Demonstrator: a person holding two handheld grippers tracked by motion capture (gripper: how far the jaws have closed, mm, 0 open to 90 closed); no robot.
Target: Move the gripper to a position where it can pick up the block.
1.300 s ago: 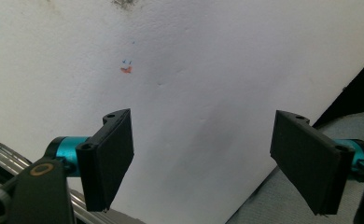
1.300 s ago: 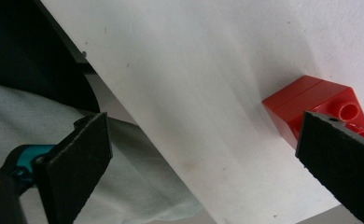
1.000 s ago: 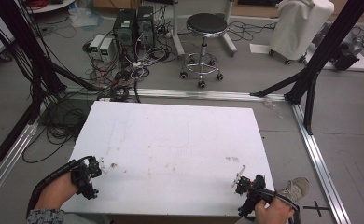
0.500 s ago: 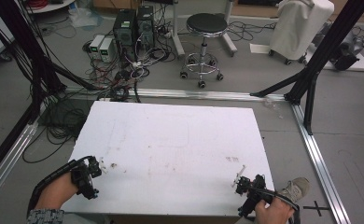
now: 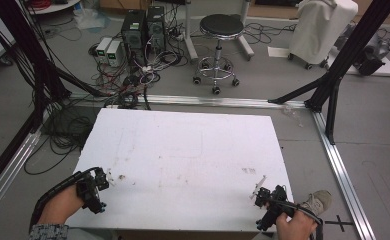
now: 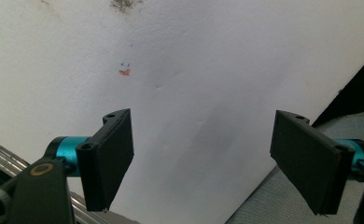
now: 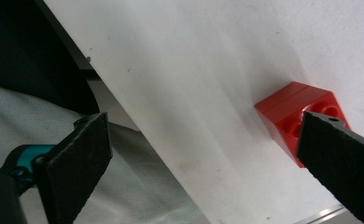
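A small red brick (image 7: pixel 290 112) lies on the white table (image 5: pixel 183 150), with two round holes in the face turned toward the camera. In the right gripper view it sits just beyond the right-hand jaw, which covers part of it. My right gripper (image 7: pixel 208 123) is open with nothing between its jaws, held at the table's near right corner (image 5: pixel 263 196). At the near left edge my left gripper (image 5: pixel 102 181) is also open (image 6: pixel 203 121), over bare table with a small red and blue mark (image 6: pixel 124 71).
The table edge runs close under both grippers. Beyond the far edge stand a black stool (image 5: pixel 221 30), computer boxes (image 5: pixel 142 25) and a tangle of cables (image 5: pixel 128 85). Black frame posts (image 5: pixel 343 60) and aluminium floor rails (image 5: pixel 340 165) flank the table.
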